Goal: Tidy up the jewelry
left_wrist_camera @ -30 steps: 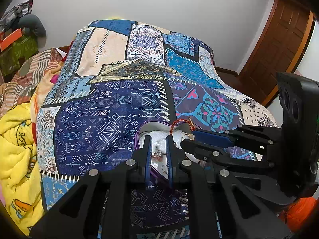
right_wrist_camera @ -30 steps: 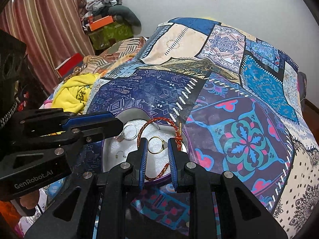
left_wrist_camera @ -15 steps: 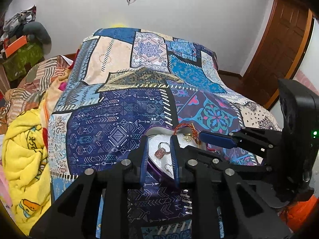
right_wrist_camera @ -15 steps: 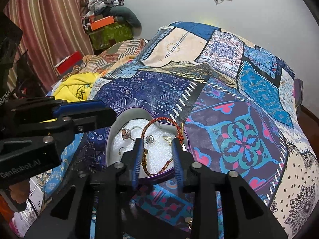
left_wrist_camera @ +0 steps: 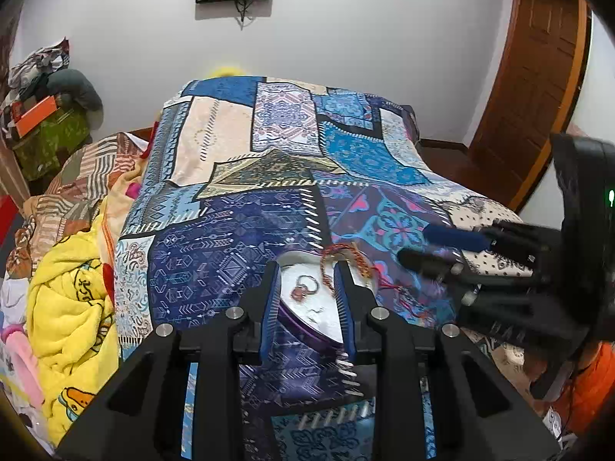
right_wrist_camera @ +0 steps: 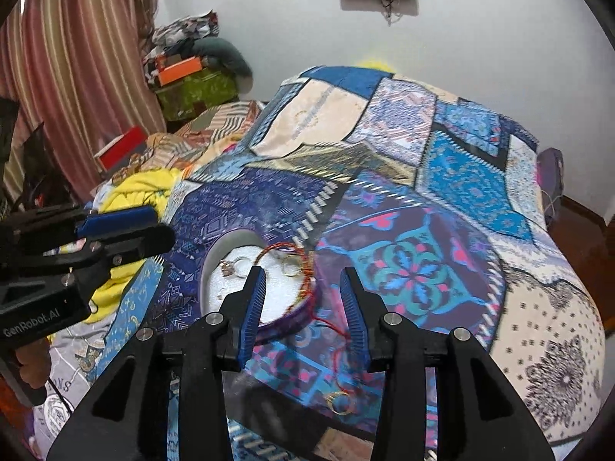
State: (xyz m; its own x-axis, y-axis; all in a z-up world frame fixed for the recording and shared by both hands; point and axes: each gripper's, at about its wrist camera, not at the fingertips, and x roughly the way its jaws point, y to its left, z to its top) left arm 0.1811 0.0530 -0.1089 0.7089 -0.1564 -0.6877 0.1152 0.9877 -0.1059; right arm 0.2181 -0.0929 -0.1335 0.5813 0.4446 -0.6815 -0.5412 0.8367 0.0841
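Both grippers hang empty above the bed (right_wrist_camera: 442, 176): the right gripper (right_wrist_camera: 303, 299) with jaws spread wide, the left gripper (left_wrist_camera: 305, 299) with a clear gap between its fingers. Just ahead of the right gripper's left finger sits the purple-rimmed jewelry tray (right_wrist_camera: 286, 320), holding rings and a red-orange braided bracelet (right_wrist_camera: 303, 269) draped over its rim. Judging by this, a placement looks finished; next likely comes the loose gold ring (right_wrist_camera: 340, 403) on the quilt beneath the right gripper, needing a low, narrow pinch.

Bedspread (right_wrist_camera: 423, 199): matt printed cloth
Door (left_wrist_camera: 538, 88): glossy wood
Bracelet (right_wrist_camera: 296, 265): braided cord
Fingers (right_wrist_camera: 251, 307): ribbed plastic
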